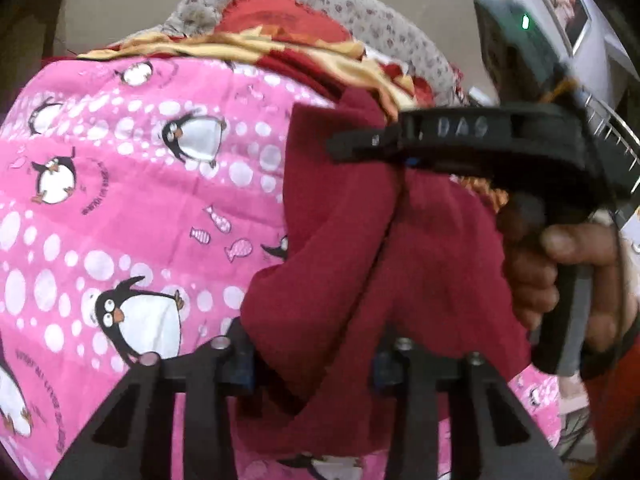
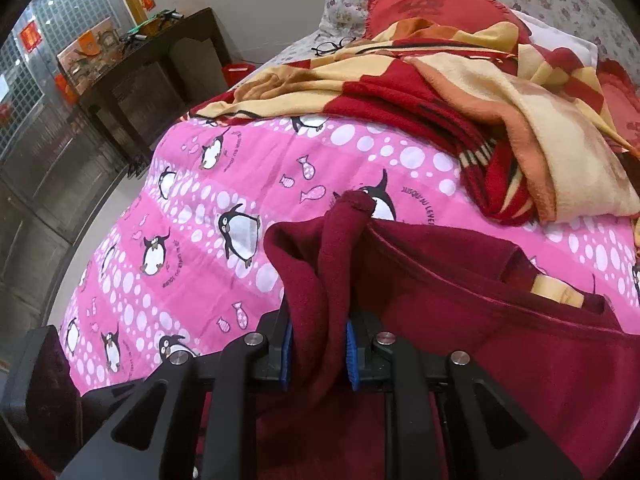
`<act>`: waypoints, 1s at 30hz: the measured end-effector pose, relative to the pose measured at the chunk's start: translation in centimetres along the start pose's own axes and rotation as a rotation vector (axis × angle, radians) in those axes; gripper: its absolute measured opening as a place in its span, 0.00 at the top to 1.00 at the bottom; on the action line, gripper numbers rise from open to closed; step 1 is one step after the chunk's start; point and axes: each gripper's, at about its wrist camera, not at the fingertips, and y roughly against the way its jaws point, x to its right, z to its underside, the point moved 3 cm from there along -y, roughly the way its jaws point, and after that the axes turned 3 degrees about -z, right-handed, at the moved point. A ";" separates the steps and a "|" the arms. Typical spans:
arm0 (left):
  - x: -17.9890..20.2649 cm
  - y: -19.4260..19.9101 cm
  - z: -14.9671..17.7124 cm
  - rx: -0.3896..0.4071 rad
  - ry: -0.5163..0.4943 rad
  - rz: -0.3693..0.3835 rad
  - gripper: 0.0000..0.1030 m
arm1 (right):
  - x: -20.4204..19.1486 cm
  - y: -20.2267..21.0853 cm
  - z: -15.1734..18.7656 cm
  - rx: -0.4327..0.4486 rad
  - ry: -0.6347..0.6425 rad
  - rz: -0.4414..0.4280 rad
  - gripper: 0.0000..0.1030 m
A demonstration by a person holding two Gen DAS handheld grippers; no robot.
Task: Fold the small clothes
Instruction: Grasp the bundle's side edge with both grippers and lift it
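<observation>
A maroon garment (image 2: 460, 292) is pinched by both the left gripper (image 1: 312, 364) and right gripper (image 2: 320, 344) above a penguin-print bedspread (image 2: 224, 184).

left side: pink penguin sheet (image 2: 192, 216) flat and bare, open passage
far end: rumpled red-yellow blanket (image 2: 500, 112) heaped, blocks the way toward the pillows (image 1: 360, 12)
near centre: maroon garment (image 2: 460, 280) bunched up, covers the sheet there
off bed, left: dark cabinet (image 2: 132, 76) near the bed's edge
</observation>
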 end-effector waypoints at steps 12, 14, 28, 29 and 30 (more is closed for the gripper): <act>8.4 4.6 -1.5 0.074 -0.153 0.004 0.68 | 2.0 8.8 0.4 0.152 -0.027 0.011 0.67; 10.1 4.5 -1.6 0.071 -0.185 0.008 0.68 | 2.9 10.3 0.8 0.172 -0.044 0.023 0.68; 19.0 2.3 -0.5 0.016 -0.343 0.010 0.68 | 9.9 16.1 4.9 0.233 -0.153 0.103 0.68; 19.5 2.1 -0.4 0.012 -0.349 0.013 0.68 | 10.3 16.4 5.3 0.234 -0.158 0.108 0.68; 20.1 1.8 -0.2 0.006 -0.357 0.019 0.68 | 10.8 16.7 5.6 0.235 -0.164 0.115 0.68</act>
